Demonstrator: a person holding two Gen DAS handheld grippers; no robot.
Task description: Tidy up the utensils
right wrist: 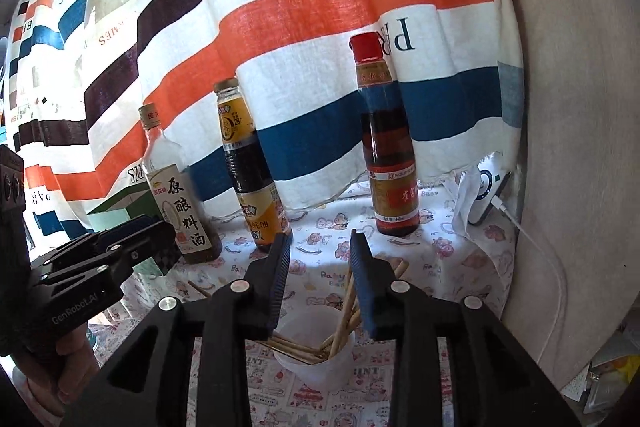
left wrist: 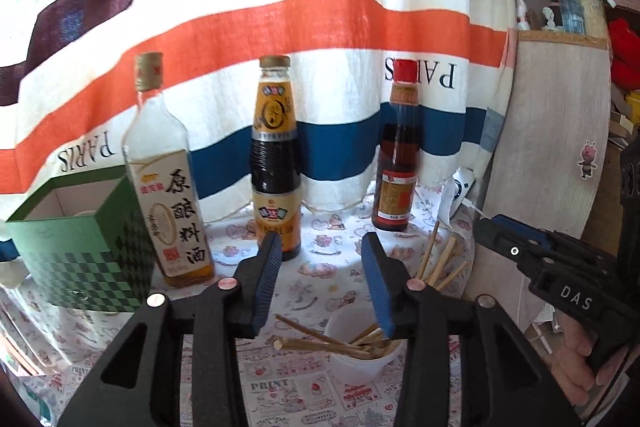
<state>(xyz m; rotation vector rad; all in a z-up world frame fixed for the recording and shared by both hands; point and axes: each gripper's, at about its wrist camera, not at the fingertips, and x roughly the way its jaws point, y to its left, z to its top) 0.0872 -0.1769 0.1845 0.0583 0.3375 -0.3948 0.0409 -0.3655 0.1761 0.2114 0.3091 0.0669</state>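
**Both claws released above the cup of chopsticks**

Take the white plastic cup (right wrist: pixel 316 359) as your landmark. Behind it hangs the striped cloth backdrop in orange, blue, dark brown and white (right wrist: pixel 320 27), and it stands on the tablecloth printed with small cartoon figures (right wrist: pixel 440 259). Well to the cup's left sits the green checkered cardboard box with an open top (left wrist: pixel 80 251). Behind the cup stand three bottles in a row: the clear square glass bottle with a white label (left wrist: pixel 168 195) to the left, the dark sauce bottle with a yellow label (left wrist: pixel 276 163) in the middle, the red-capped amber bottle (right wrist: pixel 390 147) to the right.

Your left gripper (left wrist: pixel 320 283) hangs just above and behind the cup, jaws apart, nothing between them. Your right gripper (right wrist: pixel 320 283) sits over the cup likewise, jaws parted and holding nothing.

The bundle of thin wooden chopsticks (right wrist: pixel 340 323) lies in the cup, some leaning up beside your right gripper's right finger, some splayed over the cup's left rim.
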